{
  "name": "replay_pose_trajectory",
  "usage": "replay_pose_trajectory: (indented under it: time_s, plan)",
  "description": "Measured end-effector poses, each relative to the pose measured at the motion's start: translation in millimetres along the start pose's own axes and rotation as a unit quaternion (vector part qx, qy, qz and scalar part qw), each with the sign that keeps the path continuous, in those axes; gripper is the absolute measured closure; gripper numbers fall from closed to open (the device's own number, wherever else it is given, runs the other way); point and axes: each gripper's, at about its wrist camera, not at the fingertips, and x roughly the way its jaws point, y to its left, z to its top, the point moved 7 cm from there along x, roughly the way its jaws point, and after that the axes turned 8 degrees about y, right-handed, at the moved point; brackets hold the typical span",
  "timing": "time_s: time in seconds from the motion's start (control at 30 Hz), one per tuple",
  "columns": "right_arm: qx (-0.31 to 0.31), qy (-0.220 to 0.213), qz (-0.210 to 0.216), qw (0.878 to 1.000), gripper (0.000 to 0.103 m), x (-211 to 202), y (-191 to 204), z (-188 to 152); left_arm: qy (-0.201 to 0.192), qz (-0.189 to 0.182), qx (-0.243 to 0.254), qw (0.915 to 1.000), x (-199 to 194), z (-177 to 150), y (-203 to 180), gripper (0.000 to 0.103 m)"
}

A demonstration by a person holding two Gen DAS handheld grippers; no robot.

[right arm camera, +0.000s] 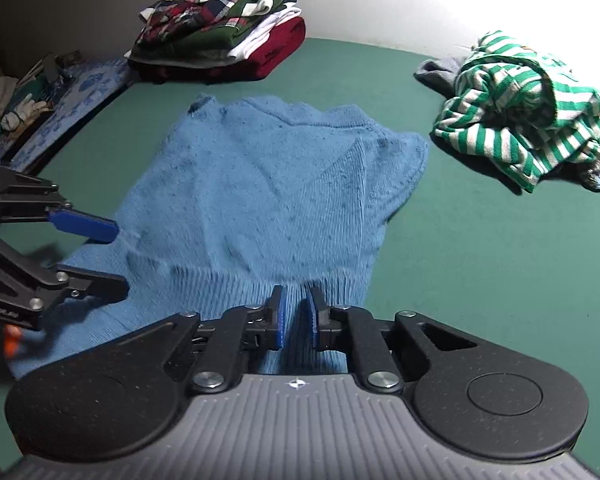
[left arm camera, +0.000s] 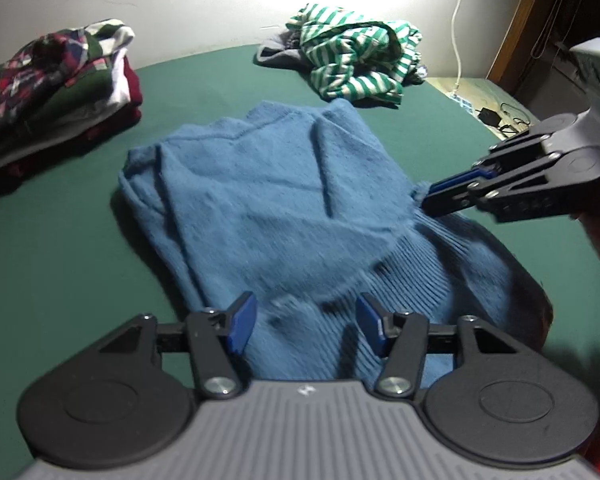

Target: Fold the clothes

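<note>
Blue knit, the sweater (left arm camera: 268, 216) lies flat on the green table top (left arm camera: 60, 264) straight ahead of both my tongs, its long axis running away from me: ribbed hem nearest, shoulders and neck at the far end. My right gripper (right arm camera: 296, 316) sits at the hem's right corner with its jaws nearly together; ribbed cloth rises between the pads, and I judge it pinched, though blur keeps me from being sure. My left gripper (left arm camera: 306, 324) stands about half open over the hem's left part, cloth lying between the pads, which do not press on it. Both are about equally near the hem, so the fold I expect goes along that axis, hem carried forward toward the neck, once my left has its corner. Beyond the sweater to my right lies a crumpled green-striped garment (right arm camera: 528, 112); to my left, the folded stack (right arm camera: 220, 28).
</note>
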Motion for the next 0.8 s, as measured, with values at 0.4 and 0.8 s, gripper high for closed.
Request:
replay_pose_trajectory:
  time_s: [0.4,0.8]
  plan:
    - [0.062,0.07,0.019,0.995,0.064,29,-60,65,0.047,0.056,-0.051,0.996,30,54,88,0.027]
    - [0.118,0.092,0.056,0.987,0.063,60,-78,66,0.046,0.025,-0.088,0.9947,56,58,103,0.017]
